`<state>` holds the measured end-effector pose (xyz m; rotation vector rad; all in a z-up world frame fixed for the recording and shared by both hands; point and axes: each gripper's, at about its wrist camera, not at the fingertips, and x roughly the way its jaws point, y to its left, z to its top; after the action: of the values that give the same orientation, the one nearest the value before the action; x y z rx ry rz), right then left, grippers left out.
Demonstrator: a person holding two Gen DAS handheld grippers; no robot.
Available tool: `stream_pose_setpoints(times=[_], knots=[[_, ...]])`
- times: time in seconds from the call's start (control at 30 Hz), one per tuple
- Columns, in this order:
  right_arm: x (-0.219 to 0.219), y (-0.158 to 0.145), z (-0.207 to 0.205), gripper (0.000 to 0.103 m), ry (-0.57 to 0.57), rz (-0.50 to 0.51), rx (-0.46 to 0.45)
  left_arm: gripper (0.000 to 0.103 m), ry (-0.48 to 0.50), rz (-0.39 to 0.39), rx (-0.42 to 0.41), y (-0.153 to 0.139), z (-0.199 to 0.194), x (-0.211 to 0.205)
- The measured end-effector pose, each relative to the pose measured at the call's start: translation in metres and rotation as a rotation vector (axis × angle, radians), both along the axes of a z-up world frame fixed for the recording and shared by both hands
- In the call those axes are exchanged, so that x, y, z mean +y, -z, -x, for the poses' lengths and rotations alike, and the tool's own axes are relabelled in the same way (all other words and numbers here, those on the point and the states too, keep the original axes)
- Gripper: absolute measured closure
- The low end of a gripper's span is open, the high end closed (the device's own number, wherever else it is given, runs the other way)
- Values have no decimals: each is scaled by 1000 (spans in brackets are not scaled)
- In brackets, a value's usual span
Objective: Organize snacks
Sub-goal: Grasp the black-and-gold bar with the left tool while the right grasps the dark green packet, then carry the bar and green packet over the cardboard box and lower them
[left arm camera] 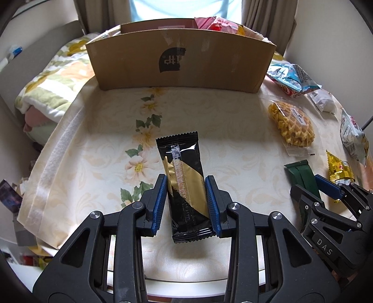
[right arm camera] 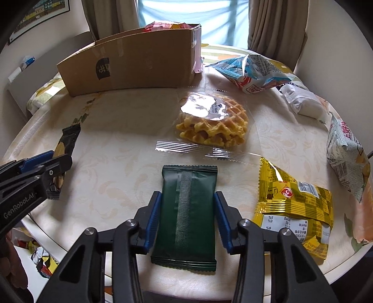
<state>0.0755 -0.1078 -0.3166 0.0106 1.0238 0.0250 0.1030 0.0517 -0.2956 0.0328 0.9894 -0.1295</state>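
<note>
Left gripper (left arm camera: 186,200) clamped on black-and-gold packet (left arm camera: 185,184), lifted off tabletop (left arm camera: 93,163); right gripper (right arm camera: 187,220) pinching green packet (right arm camera: 187,216). Cardboard box (left arm camera: 179,63) at 12 o'clock.

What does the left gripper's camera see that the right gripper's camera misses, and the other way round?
Only the left view shows the folded blanket beside the table. Only the right view shows the framed picture on the wall. Both show the cardboard box, the waffle pack, the black-and-gold bar between the left gripper's fingers, and the green bar between the right gripper's.
</note>
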Motion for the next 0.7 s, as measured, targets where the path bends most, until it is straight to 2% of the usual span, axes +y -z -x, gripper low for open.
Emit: stream_pose_setpoints(times=[0.23,0.7], knots=[[5,-19,-3,62,-31,-34,-20,73,-22,-6,-12,-18,-1,2],[-11,-115,-26,62,-116,-108,-145,73,-84,3,-105,-106,-14,-6]])
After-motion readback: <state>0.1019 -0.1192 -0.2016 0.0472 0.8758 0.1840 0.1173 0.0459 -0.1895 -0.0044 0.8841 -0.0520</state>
